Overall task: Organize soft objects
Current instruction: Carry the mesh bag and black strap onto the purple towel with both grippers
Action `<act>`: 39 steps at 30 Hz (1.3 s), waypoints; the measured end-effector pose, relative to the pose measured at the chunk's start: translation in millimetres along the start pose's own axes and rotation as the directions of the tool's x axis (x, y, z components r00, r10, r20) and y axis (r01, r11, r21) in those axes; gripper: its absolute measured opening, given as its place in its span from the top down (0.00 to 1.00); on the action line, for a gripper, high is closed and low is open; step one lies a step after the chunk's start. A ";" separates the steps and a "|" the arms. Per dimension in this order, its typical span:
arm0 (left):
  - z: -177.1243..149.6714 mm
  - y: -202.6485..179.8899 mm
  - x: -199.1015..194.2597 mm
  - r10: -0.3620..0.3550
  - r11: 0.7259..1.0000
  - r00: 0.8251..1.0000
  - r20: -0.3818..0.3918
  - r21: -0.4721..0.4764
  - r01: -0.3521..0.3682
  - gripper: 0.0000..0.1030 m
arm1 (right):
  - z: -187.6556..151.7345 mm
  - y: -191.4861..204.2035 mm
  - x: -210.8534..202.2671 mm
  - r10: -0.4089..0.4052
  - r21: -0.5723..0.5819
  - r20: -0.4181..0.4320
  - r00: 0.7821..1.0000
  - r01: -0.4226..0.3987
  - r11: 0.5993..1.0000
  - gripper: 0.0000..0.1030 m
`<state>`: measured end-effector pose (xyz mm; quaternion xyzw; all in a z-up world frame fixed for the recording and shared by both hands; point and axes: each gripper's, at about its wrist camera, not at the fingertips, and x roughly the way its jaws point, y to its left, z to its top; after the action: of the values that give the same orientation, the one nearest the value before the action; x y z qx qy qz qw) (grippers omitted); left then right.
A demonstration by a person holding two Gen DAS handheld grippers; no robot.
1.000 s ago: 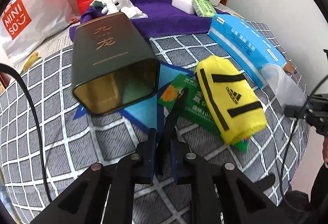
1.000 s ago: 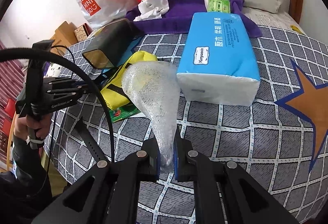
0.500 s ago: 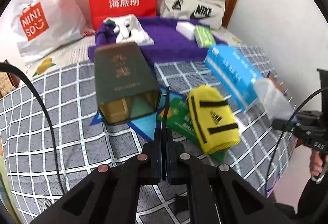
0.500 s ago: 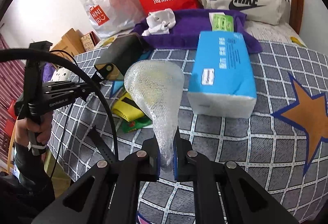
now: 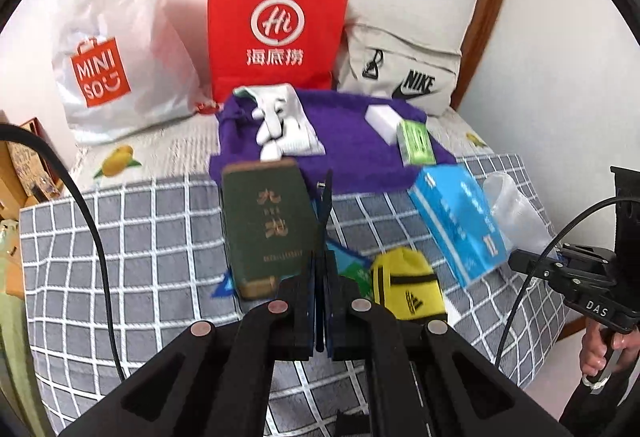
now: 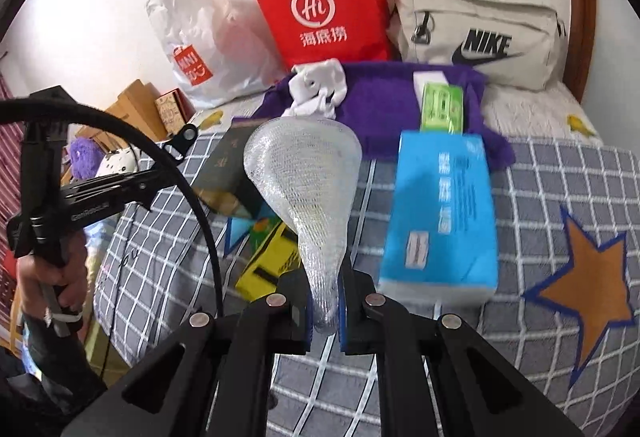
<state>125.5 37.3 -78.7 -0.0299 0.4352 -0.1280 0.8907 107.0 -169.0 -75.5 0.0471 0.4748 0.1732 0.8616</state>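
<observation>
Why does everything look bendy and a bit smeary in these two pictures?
Left wrist view: the fisheye lens bends the checked blanket into curves, and the dark green box is smeared by motion. Right wrist view: dark round corners, the blue tissue pack is blurred, the clear mesh sleeve looks sharper.

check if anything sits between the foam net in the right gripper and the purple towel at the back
Nothing visible blocks it. The right gripper holds the foam net lifted above the bed; the dark box and blue tissue pack flank the path to the purple towel.
</observation>
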 end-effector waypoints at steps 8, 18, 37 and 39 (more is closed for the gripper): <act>25.4 5.8 2.7 0.002 0.999 1.000 0.026 -0.039 -0.001 0.96 | 29.4 -2.3 8.2 -0.012 -0.011 0.015 1.000 0.012 1.000 0.91; 57.6 17.9 24.2 0.033 0.998 0.999 0.038 -0.047 -0.031 0.96 | 68.5 -17.7 29.3 -0.061 0.001 0.022 0.998 0.061 0.998 0.91; 107.4 35.8 62.4 0.107 0.994 0.994 0.033 -0.019 -0.106 0.96 | 137.2 -34.1 68.3 -0.119 -0.014 0.040 0.992 0.120 0.993 0.91; 113.8 36.8 66.6 0.104 0.995 0.994 0.027 -0.011 -0.104 0.96 | 143.9 -35.8 72.0 -0.123 -0.013 0.042 0.991 0.124 0.992 0.91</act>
<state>261.3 49.3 -65.4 -0.0133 0.4243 -0.0789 0.9020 271.4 -165.9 -63.6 0.0146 0.4579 0.1220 0.8805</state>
